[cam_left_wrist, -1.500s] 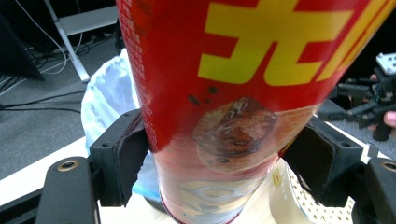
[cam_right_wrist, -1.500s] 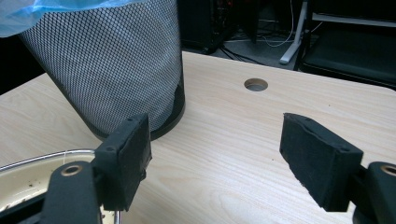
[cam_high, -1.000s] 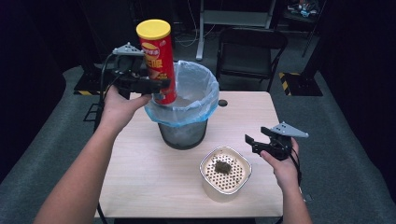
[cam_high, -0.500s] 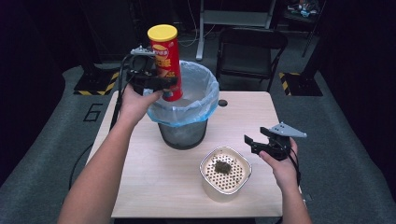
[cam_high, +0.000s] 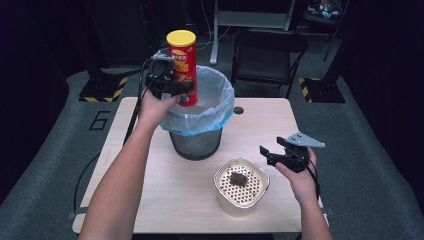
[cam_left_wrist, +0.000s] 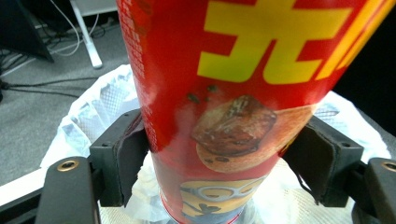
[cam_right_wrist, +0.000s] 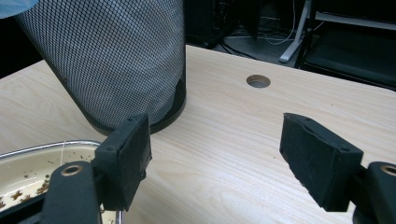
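left tongs (cam_high: 176, 89): raised, jaws clamped | right tongs (cam_high: 274, 152): low, jaws apart, nothing between

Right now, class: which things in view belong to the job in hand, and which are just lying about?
In the job:
- red crisp tube, clamped in the left gripper
- mesh bin with blue liner, just beneath the tube

Lying about:
- white strainer bowl
- right gripper, open and idle
- folding chair

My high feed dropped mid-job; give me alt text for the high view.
The left gripper holds an upright red can over the lined bin. The right gripper hangs open beside a container.
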